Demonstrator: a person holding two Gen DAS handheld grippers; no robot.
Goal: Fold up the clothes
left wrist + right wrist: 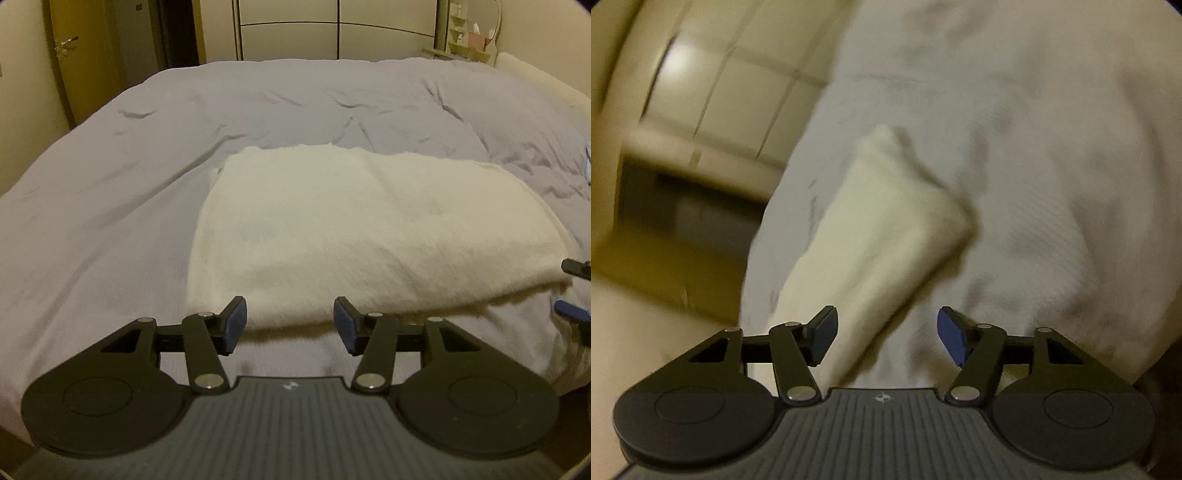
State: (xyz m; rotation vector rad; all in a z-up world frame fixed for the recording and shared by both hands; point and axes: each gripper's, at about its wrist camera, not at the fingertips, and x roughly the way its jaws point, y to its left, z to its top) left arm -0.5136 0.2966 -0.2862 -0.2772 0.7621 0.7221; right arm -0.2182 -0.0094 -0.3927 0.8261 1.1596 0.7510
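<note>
Far to your left, in the left wrist view, a yellow door (79,62) with a brass handle stands against the wall, and pale wardrobe panels (332,33) run along behind the bed. The grey duvet (110,192) covers the bed and is lightly creased. On it, toward your side and right of centre, lies the cream garment (362,225), folded into a thick, roughly rectangular pad with its near edge close to the bed's front edge. Your left gripper (290,325) hangs just before that near edge with its blue-padded fingers (236,325) spread wide and holding nothing. Past the garment's right end, the tips of your right gripper (574,288) poke in at the frame's edge, near the cloth but apparently not on it. Beyond them, a small shelf (465,48) stands in the far right corner.

The right wrist view is blurred by motion. There your right gripper (886,336) is also spread open and empty, and the garment (871,236) stretches away from between the fingers across the duvet (1052,166), seen end-on.
</note>
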